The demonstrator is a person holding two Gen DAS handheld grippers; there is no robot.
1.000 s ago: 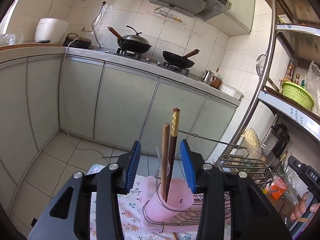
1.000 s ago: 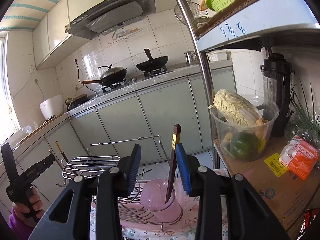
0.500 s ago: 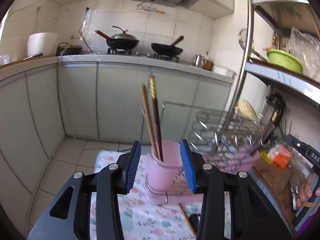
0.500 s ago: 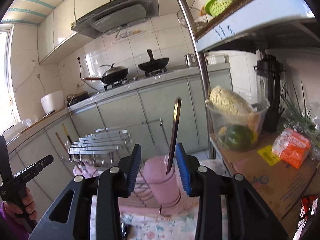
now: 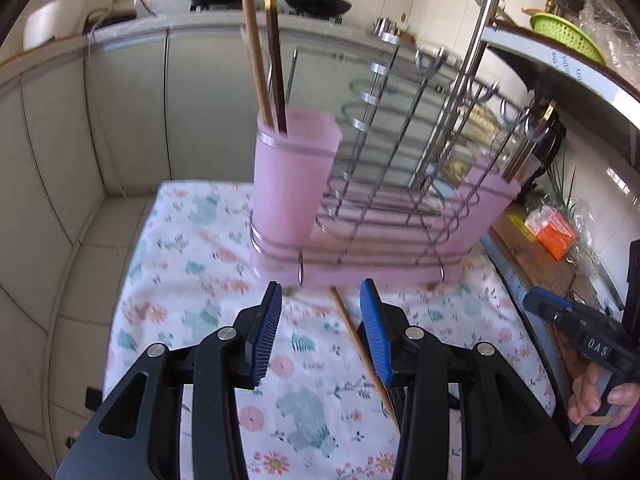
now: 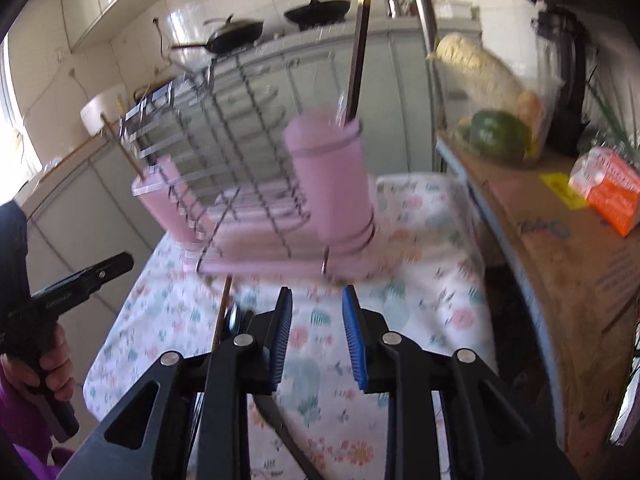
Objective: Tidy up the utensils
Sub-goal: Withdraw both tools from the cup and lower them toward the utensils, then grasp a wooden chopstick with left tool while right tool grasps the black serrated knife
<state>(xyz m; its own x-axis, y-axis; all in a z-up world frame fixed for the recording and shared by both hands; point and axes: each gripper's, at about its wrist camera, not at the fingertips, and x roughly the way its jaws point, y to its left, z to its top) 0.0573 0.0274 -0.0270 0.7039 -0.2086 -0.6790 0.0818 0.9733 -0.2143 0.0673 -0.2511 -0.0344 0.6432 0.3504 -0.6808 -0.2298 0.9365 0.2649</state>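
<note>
A wire dish rack [image 5: 400, 184] on a pink tray stands on a floral cloth [image 5: 192, 280]. Its near pink cup [image 5: 296, 184] holds two upright chopsticks [image 5: 268, 52]; a second pink cup [image 5: 492, 204] at the far end holds more. One loose chopstick [image 5: 360, 352] lies on the cloth, passing under the right finger of my left gripper [image 5: 320, 328], which is open and empty above the cloth. In the right wrist view, my right gripper [image 6: 316, 336] hovers before a pink cup [image 6: 332, 176] with a dark chopstick [image 6: 358, 44]. Its jaws are closing with nothing between them. A loose chopstick [image 6: 222, 312] and a dark utensil [image 6: 276, 416] lie beside its left finger.
A cardboard box [image 6: 560, 264] with an orange packet [image 6: 612, 192] and a tub of vegetables [image 6: 492, 120] stands right of the table. Grey cabinets [image 5: 132, 100] and a stove with woks [image 5: 316, 0] lie behind. A hand [image 5: 600, 400] holds the other gripper's handle.
Both grippers have dropped and tilted down, so the floral cloth and the loose utensils now show beneath them. The right jaws have narrowed. The left jaws keep the same gap.
</note>
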